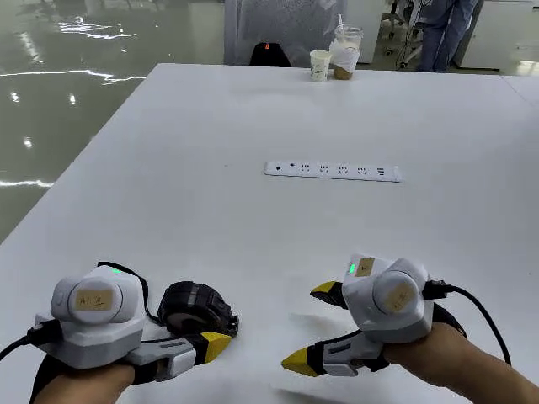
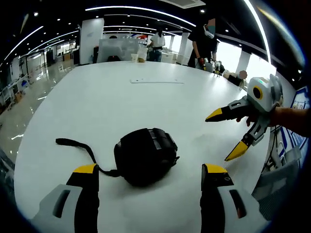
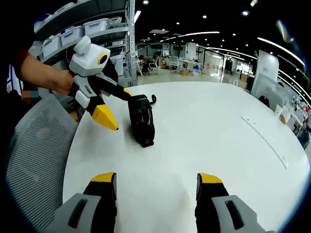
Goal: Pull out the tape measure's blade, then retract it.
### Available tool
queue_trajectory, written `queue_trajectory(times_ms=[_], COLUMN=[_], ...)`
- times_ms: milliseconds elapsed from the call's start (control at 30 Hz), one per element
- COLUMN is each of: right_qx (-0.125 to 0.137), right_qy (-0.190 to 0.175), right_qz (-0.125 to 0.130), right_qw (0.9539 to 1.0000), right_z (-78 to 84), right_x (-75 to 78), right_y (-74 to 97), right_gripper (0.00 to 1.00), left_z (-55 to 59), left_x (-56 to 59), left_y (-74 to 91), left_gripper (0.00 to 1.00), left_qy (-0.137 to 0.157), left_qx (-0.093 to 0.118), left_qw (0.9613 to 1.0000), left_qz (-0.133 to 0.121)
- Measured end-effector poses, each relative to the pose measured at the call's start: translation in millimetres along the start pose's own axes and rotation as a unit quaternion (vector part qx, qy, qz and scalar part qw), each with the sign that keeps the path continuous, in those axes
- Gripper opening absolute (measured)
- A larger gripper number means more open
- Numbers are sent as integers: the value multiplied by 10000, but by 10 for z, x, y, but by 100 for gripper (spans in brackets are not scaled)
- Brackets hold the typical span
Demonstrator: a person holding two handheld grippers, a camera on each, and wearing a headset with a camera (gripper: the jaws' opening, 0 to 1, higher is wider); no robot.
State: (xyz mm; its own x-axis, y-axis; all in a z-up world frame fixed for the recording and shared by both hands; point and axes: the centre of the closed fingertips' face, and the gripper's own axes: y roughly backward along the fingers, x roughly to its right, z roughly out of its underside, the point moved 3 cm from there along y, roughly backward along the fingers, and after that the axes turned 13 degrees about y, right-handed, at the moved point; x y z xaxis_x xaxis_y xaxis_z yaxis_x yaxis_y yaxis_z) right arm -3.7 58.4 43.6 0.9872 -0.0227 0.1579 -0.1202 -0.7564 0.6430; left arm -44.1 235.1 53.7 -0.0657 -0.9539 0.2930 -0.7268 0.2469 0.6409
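A black tape measure (image 1: 195, 308) lies on the white table (image 1: 253, 227) near the front left, its blade inside the case. A black wrist strap (image 2: 73, 144) trails from it. My left gripper (image 1: 206, 324) is open, its yellow-tipped fingers on either side of the tape measure (image 2: 146, 154) without gripping it. My right gripper (image 1: 309, 326) is open and holds nothing, a short way to the right of the case. In the right gripper view the tape measure (image 3: 142, 119) lies ahead of that gripper (image 3: 156, 178), with the left gripper (image 3: 119, 107) beside it.
A white power strip (image 1: 333, 171) lies mid-table. Two drink cups (image 1: 320, 65) (image 1: 345, 50) stand at the far edge, with a chair (image 1: 268, 52) behind them. A person (image 1: 442, 34) stands at the far right. A grey mesh chair (image 3: 39, 160) is close to the near edge.
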Motion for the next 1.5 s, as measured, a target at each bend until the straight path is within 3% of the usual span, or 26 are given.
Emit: queue_trajectory(times_ms=[167,400,667,800,1100,1333,1500], right_qx=[85,134,166,245,449,533,763], right_qy=[-201,-388,-472,-497,-767,-860,-966], right_qz=[221,395,672,852,1112,1174,1331], right_qw=[9995,9984,9965,9948,9898,9879,9834], right_z=[47,113,203,240,327,363,345], right_x=[-31,-83,-135,-159,-195,-251,-266], right_y=[111,258,406,491,656,716,778], right_gripper=[70,72,80,82,88,91,93], left_z=[27,63,75,96,103,114,128], left_x=[14,13,99,106,132,108,124], left_y=[58,106,148,166,217,232,268], left_gripper=[83,84,88,88,94,96,99], left_qy=[-62,-240,-399,-546,-583,-646,-654], left_qx=[55,40,130,81,208,176,222], left_qw=[9998,9994,9978,9971,9959,9956,9947], left_qz=[203,237,521,517,665,663,760])
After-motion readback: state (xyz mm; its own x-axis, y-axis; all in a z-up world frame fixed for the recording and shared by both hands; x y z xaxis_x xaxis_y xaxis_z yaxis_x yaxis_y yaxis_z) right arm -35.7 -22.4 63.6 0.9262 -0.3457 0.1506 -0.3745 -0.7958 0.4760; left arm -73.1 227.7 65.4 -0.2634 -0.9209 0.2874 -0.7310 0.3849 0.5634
